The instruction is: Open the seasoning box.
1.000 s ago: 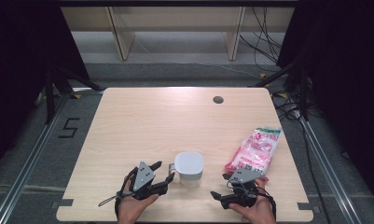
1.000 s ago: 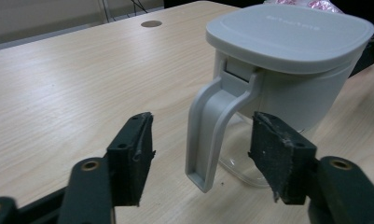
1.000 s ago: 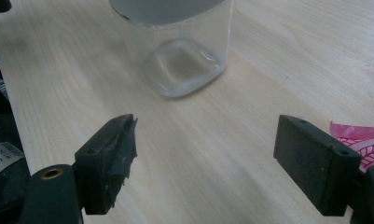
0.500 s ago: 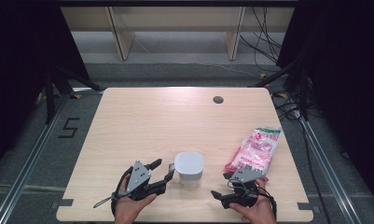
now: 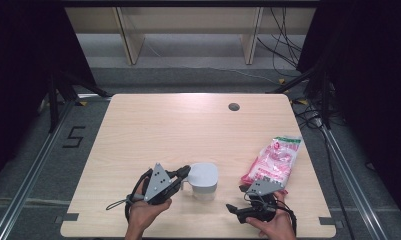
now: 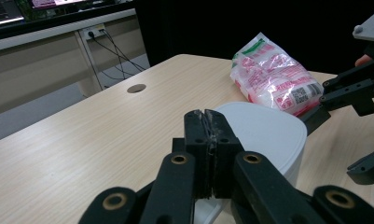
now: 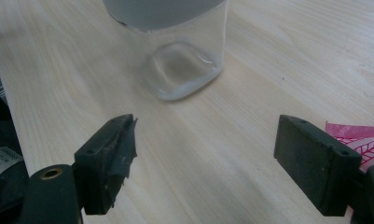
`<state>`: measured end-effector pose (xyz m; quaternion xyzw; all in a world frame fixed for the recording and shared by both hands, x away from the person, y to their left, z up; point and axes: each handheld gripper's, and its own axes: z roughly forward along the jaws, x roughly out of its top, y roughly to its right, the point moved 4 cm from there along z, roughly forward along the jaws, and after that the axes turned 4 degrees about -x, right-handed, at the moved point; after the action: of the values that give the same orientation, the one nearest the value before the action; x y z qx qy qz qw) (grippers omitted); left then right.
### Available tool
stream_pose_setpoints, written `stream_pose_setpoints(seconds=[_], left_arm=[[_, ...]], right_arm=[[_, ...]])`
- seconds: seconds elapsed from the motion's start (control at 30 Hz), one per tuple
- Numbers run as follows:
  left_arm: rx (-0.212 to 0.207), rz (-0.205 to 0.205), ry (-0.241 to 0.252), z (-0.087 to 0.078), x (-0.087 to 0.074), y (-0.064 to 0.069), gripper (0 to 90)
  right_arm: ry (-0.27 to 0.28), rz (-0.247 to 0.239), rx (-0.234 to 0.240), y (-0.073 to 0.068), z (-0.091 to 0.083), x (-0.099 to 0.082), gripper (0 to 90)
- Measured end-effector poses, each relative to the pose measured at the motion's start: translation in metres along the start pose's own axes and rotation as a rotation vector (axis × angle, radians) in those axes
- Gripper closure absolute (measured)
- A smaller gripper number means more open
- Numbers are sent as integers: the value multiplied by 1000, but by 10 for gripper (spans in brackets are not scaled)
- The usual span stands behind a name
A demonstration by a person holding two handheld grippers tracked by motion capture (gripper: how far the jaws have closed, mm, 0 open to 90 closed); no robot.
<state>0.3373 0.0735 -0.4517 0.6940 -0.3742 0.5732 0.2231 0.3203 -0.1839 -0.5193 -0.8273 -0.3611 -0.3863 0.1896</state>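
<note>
My left gripper [image 5: 184,174] is black, with a grey three-cornered plate on top, brass-ringed pivot holes along its linkage bars and a thin dark cable trailing behind. My right gripper [image 5: 231,208] matches it; its rectangular black pads carry small screw holes, one scuffed.

My left gripper [image 6: 208,122] has just been closing, and its two black jaws now meet pad to pad with nothing between them. Their tips sit at the near edge of the white lid [image 6: 264,133] of a jar; I can't tell if they touch it. Beyond the lid a pink bag [image 6: 273,74] lies on the table [image 6: 82,140], which has a round hole [image 6: 136,88] farther back. At the right edge, my other gripper [image 6: 348,91] reaches in beside the bag.
</note>
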Motion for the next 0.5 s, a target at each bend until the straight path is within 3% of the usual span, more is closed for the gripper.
stream_pose_setpoints(seconds=[0.1, 0.2, 0.27, 0.37, 0.5], left_arm=[[-26, -22, 16, 2, 0, 0, 887], [2, -15, -7, 3, -3, -1, 889], [-9, -20, -7, 4, -4, -1, 889], [-8, -27, -19, 6, -7, -1, 890], [-9, -33, -31, 8, -11, -1, 889]], right_arm=[[6, -11, -5, 2, 0, 0, 223], [11, -8, 2, 1, -1, 1, 232], [21, -20, -7, 1, -1, 2, 232], [11, 12, 3, -2, -2, 1, 231], [41, -2, -14, 1, -3, 3, 225]])
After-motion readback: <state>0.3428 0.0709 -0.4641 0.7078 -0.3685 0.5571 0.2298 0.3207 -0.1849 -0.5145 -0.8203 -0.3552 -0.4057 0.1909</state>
